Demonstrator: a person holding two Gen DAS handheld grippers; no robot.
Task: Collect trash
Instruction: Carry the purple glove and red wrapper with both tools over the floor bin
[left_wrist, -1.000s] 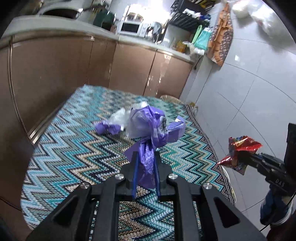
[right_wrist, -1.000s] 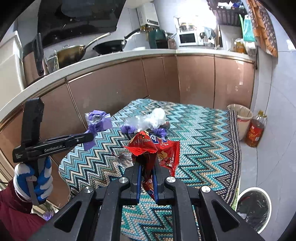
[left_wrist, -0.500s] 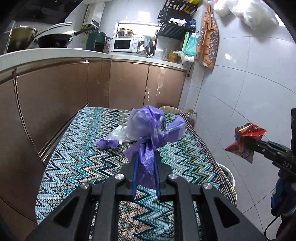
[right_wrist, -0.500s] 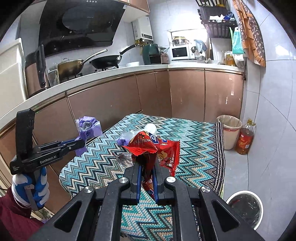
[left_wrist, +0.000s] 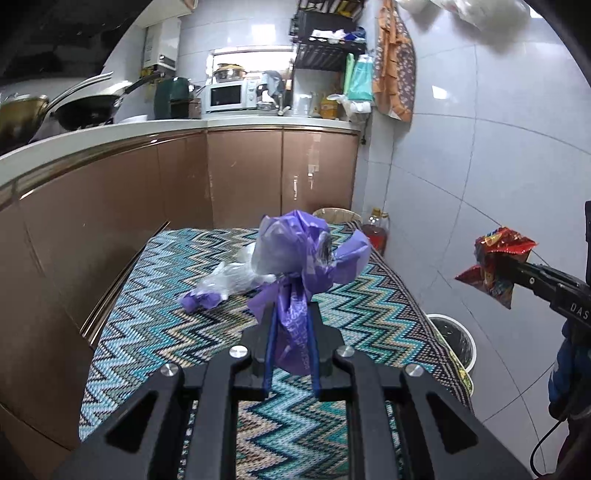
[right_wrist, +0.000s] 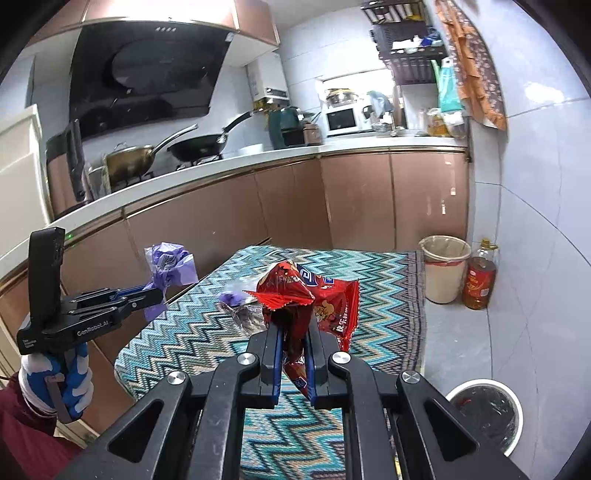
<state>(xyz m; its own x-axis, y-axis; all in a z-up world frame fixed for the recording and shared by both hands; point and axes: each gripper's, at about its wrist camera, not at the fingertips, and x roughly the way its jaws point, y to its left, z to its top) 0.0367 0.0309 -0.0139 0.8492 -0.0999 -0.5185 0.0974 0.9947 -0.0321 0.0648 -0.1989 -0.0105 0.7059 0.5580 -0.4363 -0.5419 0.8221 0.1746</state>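
Note:
My left gripper (left_wrist: 291, 314) is shut on a crumpled purple plastic bag (left_wrist: 303, 254) and holds it up above the zigzag rug (left_wrist: 155, 332). It shows in the right wrist view (right_wrist: 157, 293) with the purple bag (right_wrist: 168, 264). My right gripper (right_wrist: 295, 325) is shut on a red snack wrapper (right_wrist: 306, 291), also held in the air; the wrapper shows at the right of the left wrist view (left_wrist: 495, 262). A clear plastic bag (left_wrist: 232, 277) and a purple scrap (left_wrist: 201, 301) lie on the rug.
A black-lined trash bin (right_wrist: 485, 410) stands on the floor at the lower right, beside the rug (left_wrist: 452, 338). A beige bin (right_wrist: 445, 267) and an oil bottle (right_wrist: 480, 282) stand by the far cabinets. Brown cabinets (left_wrist: 110, 221) line the left side.
Both grippers have risen with their trash, and the views have tilted up from the rug toward the counter. The trash bin has come into the left wrist view.

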